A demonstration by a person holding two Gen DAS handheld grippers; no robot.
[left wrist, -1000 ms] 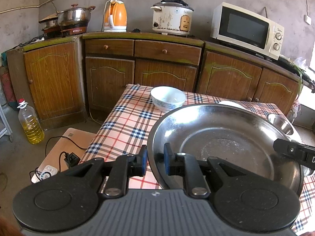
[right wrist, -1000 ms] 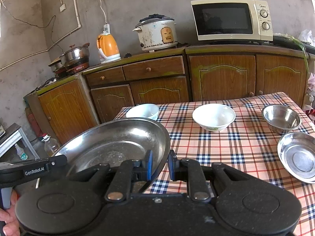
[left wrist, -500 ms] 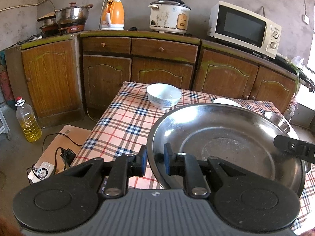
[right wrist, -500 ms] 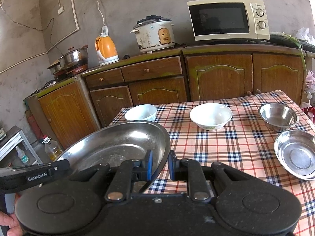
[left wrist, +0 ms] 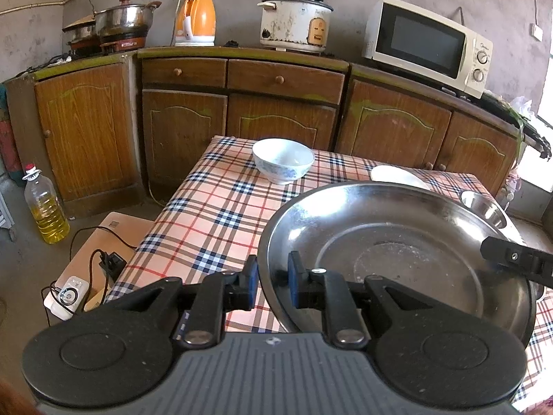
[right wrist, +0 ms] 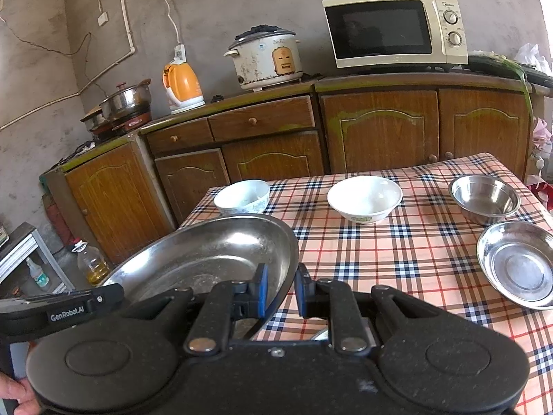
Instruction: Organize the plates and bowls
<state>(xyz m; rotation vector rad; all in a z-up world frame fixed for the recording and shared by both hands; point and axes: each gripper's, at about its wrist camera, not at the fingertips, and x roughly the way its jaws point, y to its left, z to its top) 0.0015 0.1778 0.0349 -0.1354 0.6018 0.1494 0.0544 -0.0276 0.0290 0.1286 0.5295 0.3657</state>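
Steel pan [left wrist: 397, 252], big and round, no long axis to speak of, hollow side up, tilted slightly. Held over the near-left corner of the checked table [right wrist: 397, 252]. Left gripper [left wrist: 271, 282] pinches the pan's left rim, right gripper [right wrist: 281, 288] clamps the opposite rim; pan spans between them.

**Large steel plate clamped at its rim**

The large steel plate [left wrist: 397, 259] is gripped on its near-left rim by the left gripper [left wrist: 271, 282], blue pads pressed either side of the rim. The right gripper's tip [left wrist: 515, 259] is seen at the plate's right edge. The plate is held over the checked tablecloth [left wrist: 214, 214]. A blue-patterned white bowl [left wrist: 282, 160] is placed further back, a white bowl [left wrist: 397, 176] and a steel bowl [left wrist: 484, 207] partly hidden behind the plate. An oil bottle [left wrist: 45, 207] is seen on the floor, left.
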